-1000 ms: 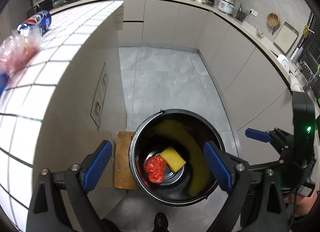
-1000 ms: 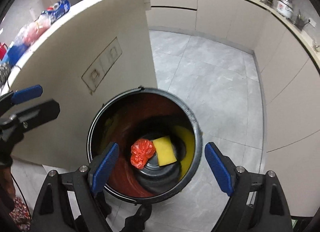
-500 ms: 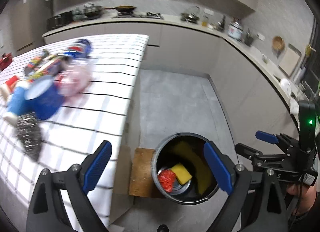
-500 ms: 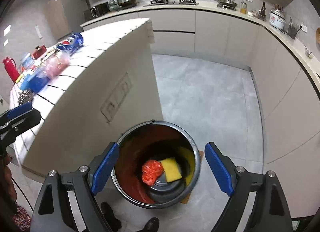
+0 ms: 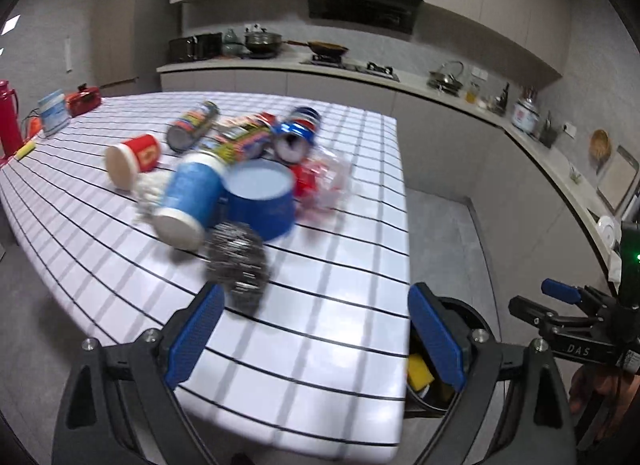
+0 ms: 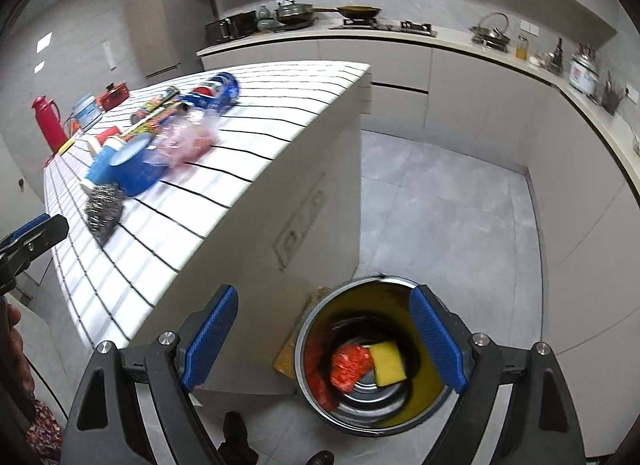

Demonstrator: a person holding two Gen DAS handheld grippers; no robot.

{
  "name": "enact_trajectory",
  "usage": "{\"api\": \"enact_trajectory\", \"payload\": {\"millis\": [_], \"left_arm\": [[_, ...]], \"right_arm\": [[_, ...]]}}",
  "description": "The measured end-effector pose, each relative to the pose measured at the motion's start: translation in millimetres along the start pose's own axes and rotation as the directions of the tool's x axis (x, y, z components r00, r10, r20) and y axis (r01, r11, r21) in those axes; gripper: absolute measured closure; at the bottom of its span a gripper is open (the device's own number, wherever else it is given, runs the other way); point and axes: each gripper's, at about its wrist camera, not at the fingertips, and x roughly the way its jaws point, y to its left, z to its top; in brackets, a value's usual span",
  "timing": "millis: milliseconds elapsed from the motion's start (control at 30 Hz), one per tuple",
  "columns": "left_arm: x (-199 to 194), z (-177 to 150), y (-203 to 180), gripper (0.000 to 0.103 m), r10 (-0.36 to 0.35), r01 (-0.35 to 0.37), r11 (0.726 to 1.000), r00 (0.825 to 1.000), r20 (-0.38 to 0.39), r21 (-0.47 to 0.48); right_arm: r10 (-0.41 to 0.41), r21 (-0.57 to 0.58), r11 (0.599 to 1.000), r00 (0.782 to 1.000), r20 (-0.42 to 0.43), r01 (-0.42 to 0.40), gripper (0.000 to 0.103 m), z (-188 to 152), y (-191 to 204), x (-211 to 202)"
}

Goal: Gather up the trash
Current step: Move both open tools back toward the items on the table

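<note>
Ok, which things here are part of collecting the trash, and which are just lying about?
Part of the job:
- bin, already holding a red bag and a yellow sponge
- steel scourer
- blue cup
- blue bowl
- red cup
- cans
- plastic wrapper

Just lying about:
- red flask
- rice cooker
- frying pan
</note>
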Motion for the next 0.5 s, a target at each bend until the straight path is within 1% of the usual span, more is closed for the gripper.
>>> {"api": "enact_trajectory", "payload": {"millis": [267,400,500], "left_arm": [[-3.6,10.1,65.0,0.009,0.034,-0.034,0.999,0.999,0.017,-0.008],[3.1,13.5,99.2,0.009,0.025,-0.025,0.999,1.000,-0.001,-0.044],[11.3,17.9,120.0,0.009,0.039,-0.040,0.998,0.999,-0.015,-0.043]], "right_arm": [[0.011,-0.054,0.998,1.000,0.012,-0.011,0.014,17.5,66.5,1.2],[0.025,-0.073,0.997,1.000,0.014,-0.024,0.014,25.2,98.1,6.0],[0.032,-0.090,0.995,0.999,0.011,-0.031,0.014,28.6,119.9,10.4]]}}
